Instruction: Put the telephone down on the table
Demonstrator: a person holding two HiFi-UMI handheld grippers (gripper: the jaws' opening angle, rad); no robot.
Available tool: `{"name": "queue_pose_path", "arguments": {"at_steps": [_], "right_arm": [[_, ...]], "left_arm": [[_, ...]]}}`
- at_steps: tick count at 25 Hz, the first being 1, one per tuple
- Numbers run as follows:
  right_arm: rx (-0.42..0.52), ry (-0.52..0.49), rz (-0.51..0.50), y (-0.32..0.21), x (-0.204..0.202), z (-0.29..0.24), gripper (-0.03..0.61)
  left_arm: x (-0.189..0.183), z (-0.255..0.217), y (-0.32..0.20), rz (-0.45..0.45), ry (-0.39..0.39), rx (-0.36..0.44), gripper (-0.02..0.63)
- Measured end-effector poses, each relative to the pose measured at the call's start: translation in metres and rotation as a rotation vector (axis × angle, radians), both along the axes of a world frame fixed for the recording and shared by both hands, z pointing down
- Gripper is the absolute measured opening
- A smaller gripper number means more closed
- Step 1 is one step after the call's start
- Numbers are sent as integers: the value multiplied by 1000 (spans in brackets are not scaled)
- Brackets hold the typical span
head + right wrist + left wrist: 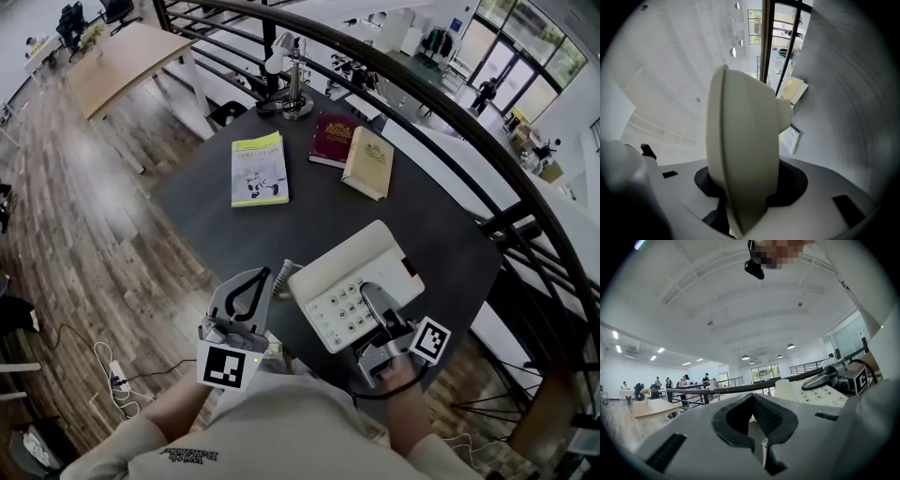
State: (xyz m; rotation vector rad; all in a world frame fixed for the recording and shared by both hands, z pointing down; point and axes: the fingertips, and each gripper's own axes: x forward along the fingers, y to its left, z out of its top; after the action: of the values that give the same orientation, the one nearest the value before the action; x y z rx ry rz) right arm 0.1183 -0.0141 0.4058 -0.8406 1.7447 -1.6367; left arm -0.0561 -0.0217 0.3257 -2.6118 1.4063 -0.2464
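Left gripper sits at the near left edge of the dark round table, jaws drawn together so that the tips meet, pointing level toward a rail and an open hall. Just beside its tips lies a pale coiled cord, which runs to the cream telephone. In the head view, the telephone is over the near right part of the table, keypad up and tilted toward the person; whether its base touches the tabletop cannot be told.

The right gripper is clamped on the telephone's near edge, with one finger lying across the keys. Its own view shows the pale body filling the gap between the pads.

Farther back on the table, again from the left: a yellow-green booklet lies flat, a metal stand is at the far rim, and a maroon book has a tan book just beside it, overlapping its right edge. A dark railing curves behind the table.
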Motion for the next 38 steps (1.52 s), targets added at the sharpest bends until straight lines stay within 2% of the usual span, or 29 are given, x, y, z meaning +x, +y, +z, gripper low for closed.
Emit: {"name": "queue_pose_path", "arguments": {"at_steps": [3,8,12,16,17,20,21,24,31,35,38], "right_arm": [[-12,26,-18,-23,-2,12,199],[-32,70,-82,-76,-14,29,199],[-4,123,-133,-82,-17,28,199],[-28,117,-144,-130,-29,52,199],[-33,122,-152,-144,-32,61,199],[-51,152,-187,-172,-43,87,199],[-61,166,-198,-179,-45,97,199],[-92,205,-229,-195,-49,127,199],[-127,210,-263,-225,-58,196,199],[-159,216,-256,-237,-57,227,199],[-188,265,-263,-243,-53,246,199]], "left_arm": [[2,2,-20,-28,94,-25,3],[6,8,-64,-21,114,-25,3],[18,8,-59,7,-3,25,3],[20,29,-103,28,-24,28,3],[20,36,-117,33,-3,19,3],[16,52,-147,1,141,-13,3],[16,59,-154,-3,148,-12,3],[18,85,-175,5,91,-20,3],[6,141,-213,-89,98,-45,3],[8,169,-225,-79,71,-70,3],[11,185,-232,-78,70,-100,3]]}}
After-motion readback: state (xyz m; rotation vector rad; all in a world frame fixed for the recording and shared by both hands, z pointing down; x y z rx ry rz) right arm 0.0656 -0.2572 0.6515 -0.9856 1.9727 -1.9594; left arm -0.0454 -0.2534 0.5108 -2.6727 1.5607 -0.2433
